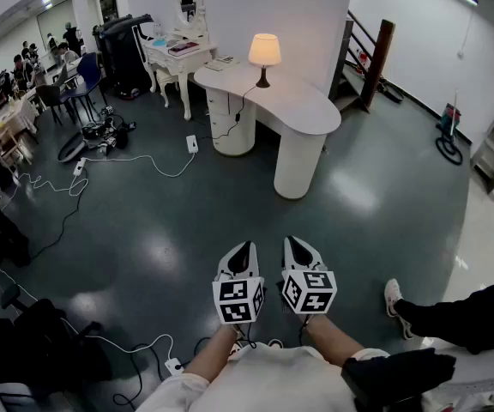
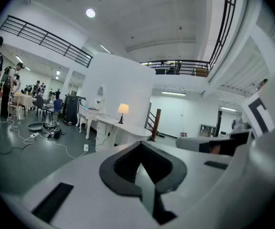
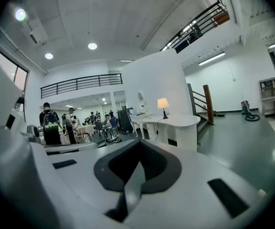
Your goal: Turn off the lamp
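A small table lamp (image 1: 264, 56) with a glowing cream shade and dark base stands lit on a curved white desk (image 1: 303, 110), far across the floor. The same lamp (image 2: 123, 111) appears small and distant in the left gripper view, and as a lamp (image 3: 163, 106) in the right gripper view. My left gripper (image 1: 240, 252) and right gripper (image 1: 299, 248) are held side by side close to my body, both shut and holding nothing, pointing toward the desk.
A white dressing table with mirror (image 1: 178, 54) stands left of the desk. Cables and a power strip (image 1: 192, 143) lie on the dark floor. A seated person's leg and shoe (image 1: 394, 297) are at the right. People and tables (image 1: 20, 93) fill the far left; stairs (image 1: 371, 63) rise behind.
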A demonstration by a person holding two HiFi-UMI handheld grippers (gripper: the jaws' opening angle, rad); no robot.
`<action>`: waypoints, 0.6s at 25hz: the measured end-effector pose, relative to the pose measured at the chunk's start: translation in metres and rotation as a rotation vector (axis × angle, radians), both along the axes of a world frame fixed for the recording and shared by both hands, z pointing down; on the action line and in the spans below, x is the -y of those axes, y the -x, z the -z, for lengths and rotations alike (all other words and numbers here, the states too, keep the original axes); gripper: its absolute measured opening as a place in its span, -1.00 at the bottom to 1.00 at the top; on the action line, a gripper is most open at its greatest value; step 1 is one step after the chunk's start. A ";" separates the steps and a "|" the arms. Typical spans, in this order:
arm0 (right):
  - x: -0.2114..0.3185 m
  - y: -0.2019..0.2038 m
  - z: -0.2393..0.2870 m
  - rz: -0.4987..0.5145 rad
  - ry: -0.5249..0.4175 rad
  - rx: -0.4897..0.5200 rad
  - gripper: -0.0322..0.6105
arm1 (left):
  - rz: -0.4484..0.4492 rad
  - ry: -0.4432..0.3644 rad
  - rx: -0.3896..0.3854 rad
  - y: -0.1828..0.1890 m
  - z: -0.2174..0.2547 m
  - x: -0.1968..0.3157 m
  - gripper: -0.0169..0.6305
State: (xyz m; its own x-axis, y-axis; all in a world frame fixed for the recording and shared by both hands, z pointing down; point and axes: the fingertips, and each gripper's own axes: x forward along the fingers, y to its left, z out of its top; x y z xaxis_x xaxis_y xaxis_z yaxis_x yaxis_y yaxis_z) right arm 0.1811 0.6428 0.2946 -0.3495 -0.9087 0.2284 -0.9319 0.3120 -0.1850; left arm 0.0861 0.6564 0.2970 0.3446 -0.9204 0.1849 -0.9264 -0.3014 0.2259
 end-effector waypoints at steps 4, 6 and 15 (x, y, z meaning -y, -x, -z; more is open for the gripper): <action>0.003 0.002 0.000 0.014 -0.020 -0.023 -0.90 | 0.011 -0.003 -0.002 0.000 -0.002 0.005 -0.95; 0.005 0.004 0.000 0.018 -0.019 -0.026 -0.90 | 0.014 -0.003 -0.005 0.002 -0.002 0.006 -0.95; 0.020 0.020 -0.001 -0.011 -0.014 0.010 -0.90 | 0.014 0.000 -0.010 0.027 -0.003 0.020 -0.95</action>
